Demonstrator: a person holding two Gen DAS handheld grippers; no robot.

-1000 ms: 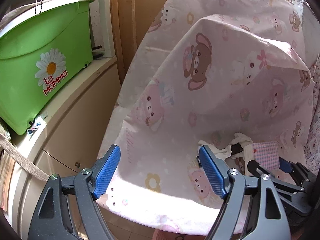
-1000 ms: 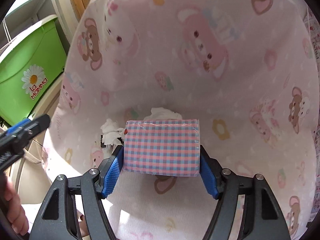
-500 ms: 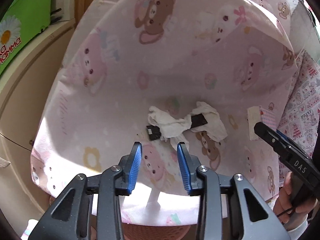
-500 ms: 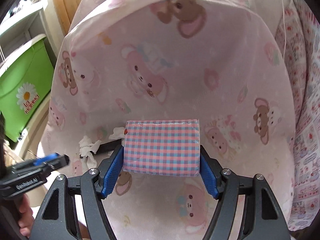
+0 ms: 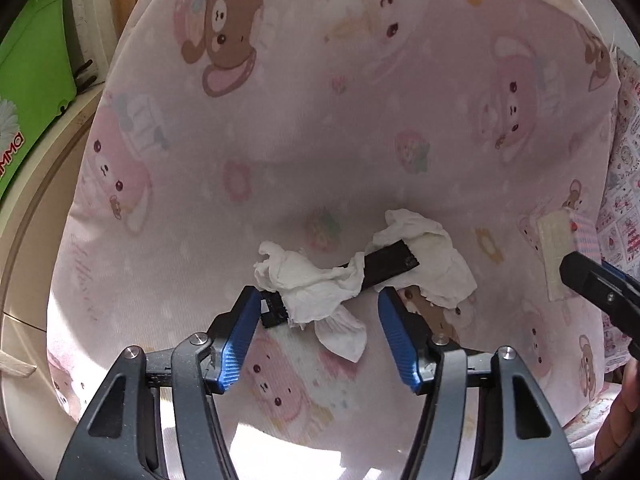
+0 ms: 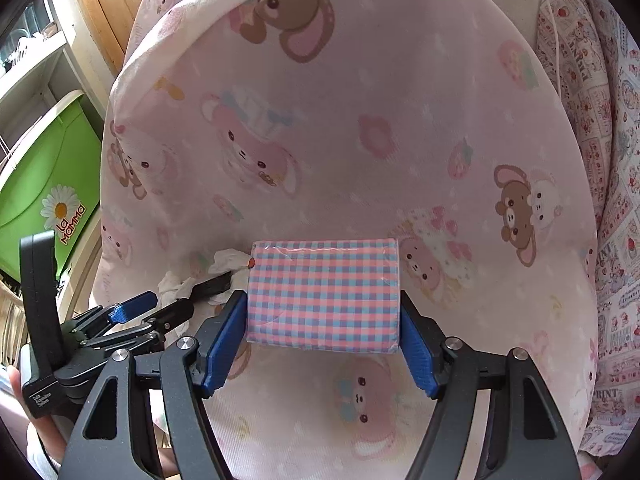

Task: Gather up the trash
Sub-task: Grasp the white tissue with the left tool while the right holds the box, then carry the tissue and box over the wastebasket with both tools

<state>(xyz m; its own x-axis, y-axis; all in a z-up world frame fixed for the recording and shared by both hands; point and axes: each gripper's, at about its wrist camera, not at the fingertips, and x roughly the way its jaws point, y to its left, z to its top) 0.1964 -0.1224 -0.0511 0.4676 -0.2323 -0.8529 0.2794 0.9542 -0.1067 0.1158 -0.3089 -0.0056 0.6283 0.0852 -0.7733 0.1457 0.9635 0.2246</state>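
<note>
pink cotton sheet, printed with bears, rabbits, strawberries and flowers, fills most of both views; what lies under it is hidden. to its right hangs another cloth with small framed prints, cut off by the picture's edge. at the far left a green plastic box with a daisy and lettering sits on a pale counter, only partly in view.

the right gripper pinches a flat pack wrapped in pink and blue checks, both blue pads pressed to its short sides. in the left wrist view the same pack shows only as a pale edge at the right rim, mostly behind that gripper's dark finger.

the trash lies on the sheet: a crumpled white tissue in two bunches, twisted around a black strip. the strip's middle is buried in the tissue, so only its two ends show, and what it is cannot be made out. from the right wrist the pack covers part of this heap.

the left gripper stands half spread around the trash, its jaws just having opened wider. the left pad is right by the strip's lower end, the right pad beside the tissue; whether either touches cannot be told, and nothing is clamped.

a bit of a hand shows behind it.
</note>
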